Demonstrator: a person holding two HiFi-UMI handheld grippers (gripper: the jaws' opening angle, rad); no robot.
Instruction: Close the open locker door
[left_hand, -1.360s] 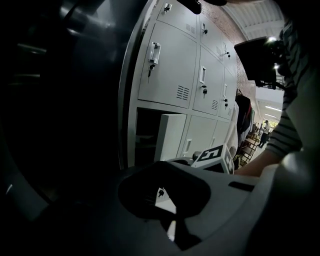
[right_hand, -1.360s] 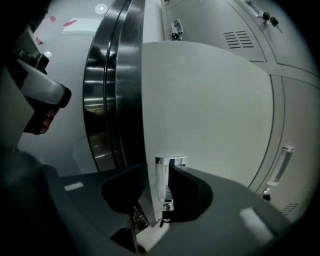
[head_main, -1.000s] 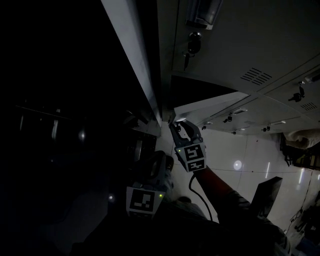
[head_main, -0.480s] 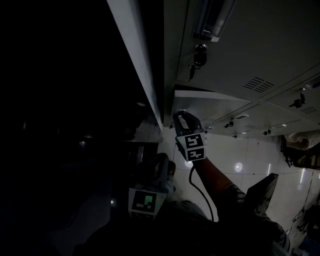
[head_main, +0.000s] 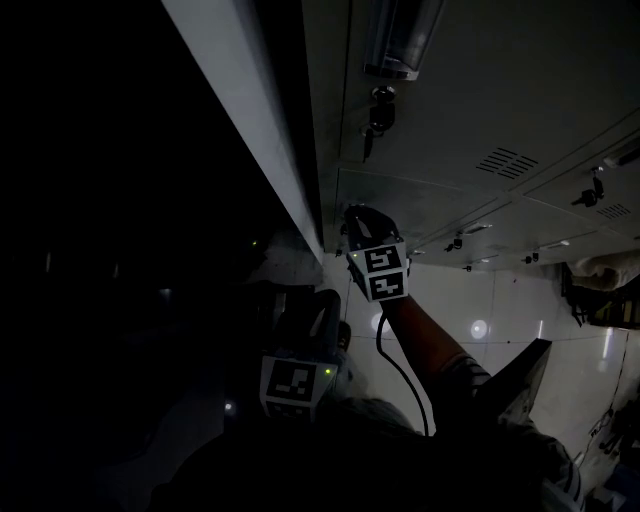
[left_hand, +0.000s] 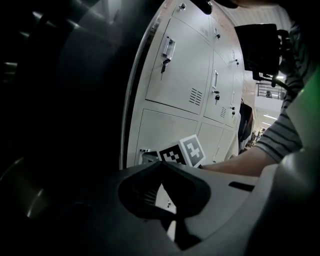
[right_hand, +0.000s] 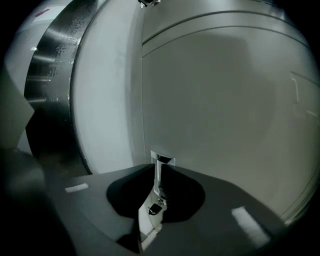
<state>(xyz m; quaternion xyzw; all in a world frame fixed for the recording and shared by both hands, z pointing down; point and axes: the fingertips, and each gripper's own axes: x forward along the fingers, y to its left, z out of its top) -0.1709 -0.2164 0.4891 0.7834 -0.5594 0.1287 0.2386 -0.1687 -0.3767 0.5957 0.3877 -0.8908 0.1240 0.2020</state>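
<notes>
The grey locker door (head_main: 430, 205) lies flush with the locker bank; in the right gripper view it (right_hand: 215, 100) fills the frame. My right gripper (head_main: 362, 215) is at the door's left edge. Its jaws (right_hand: 156, 167) are closing to a narrow slit. The door's chrome handle (right_hand: 161, 162) and its lock (right_hand: 156, 207) show in that slit; I cannot tell whether the pads touch them. My left gripper (head_main: 318, 305) hangs lower and left, away from the door. Its tips (left_hand: 161, 164) meet with nothing between them.
Above is another locker door with a key in its lock (head_main: 372, 120). The bank's pale side panel (head_main: 250, 110) runs up to the left, with darkness beyond it. Glossy floor tiles (head_main: 480, 300) and a dark chair (head_main: 520, 375) lie to the right.
The door stood ajar a second ago, then swung in until flush with the bank. My right gripper followed it towards the lockers. The left gripper barely moved.
</notes>
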